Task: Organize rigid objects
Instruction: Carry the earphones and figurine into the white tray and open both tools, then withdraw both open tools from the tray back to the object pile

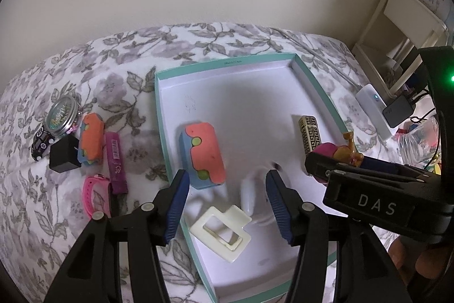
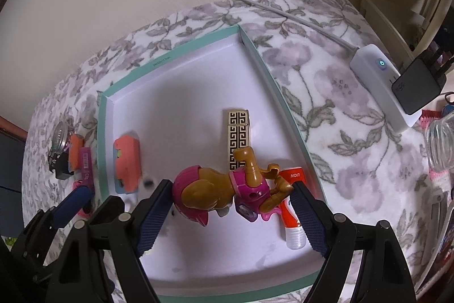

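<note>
A teal-rimmed white box (image 1: 227, 63) (image 2: 181, 54) lies on the floral blanket. Inside it are an orange-and-blue block (image 1: 205, 154) (image 2: 128, 162), a gold patterned lighter (image 1: 309, 132) (image 2: 239, 138), a cream hair clip (image 1: 220, 232), a small white item (image 1: 247, 195) and a red-and-white tube (image 2: 292, 217). My left gripper (image 1: 227, 206) is open and empty over the box's near part. My right gripper (image 2: 232, 209) is shut on a brown-and-pink toy dog (image 2: 224, 192) (image 1: 337, 154) above the box floor.
Left of the box on the blanket lie a second orange-and-blue block (image 1: 91, 142), a purple stick (image 1: 115, 158), a pink watch (image 1: 95, 193), a black adapter (image 1: 63, 156), a toy car (image 1: 41, 145) and a jar (image 1: 62, 112). A white power strip (image 2: 380, 84) lies right.
</note>
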A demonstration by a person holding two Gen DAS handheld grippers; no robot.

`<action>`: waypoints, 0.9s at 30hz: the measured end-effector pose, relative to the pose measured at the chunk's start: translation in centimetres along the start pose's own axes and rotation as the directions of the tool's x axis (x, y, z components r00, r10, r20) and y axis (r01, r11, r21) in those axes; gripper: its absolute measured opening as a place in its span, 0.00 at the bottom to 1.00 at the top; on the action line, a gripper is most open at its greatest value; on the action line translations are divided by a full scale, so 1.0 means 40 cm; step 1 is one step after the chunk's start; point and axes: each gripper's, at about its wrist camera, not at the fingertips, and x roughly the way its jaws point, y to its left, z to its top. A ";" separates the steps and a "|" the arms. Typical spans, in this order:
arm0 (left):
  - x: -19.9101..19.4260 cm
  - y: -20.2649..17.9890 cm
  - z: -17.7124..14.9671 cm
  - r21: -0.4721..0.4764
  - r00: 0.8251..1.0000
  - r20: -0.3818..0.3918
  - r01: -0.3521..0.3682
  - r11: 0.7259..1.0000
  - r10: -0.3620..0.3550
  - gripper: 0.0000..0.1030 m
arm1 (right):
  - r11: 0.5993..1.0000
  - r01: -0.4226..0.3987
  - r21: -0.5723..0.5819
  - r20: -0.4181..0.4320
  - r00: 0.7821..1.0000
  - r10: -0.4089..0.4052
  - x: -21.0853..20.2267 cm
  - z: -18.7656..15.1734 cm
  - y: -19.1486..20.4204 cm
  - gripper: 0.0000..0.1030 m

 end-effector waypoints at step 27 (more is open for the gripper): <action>-0.016 0.049 0.015 -0.036 0.998 -0.002 -0.061 0.998 0.061 0.57 | 1.000 -0.019 -0.014 0.045 0.999 0.019 -0.035 0.007 0.012 0.85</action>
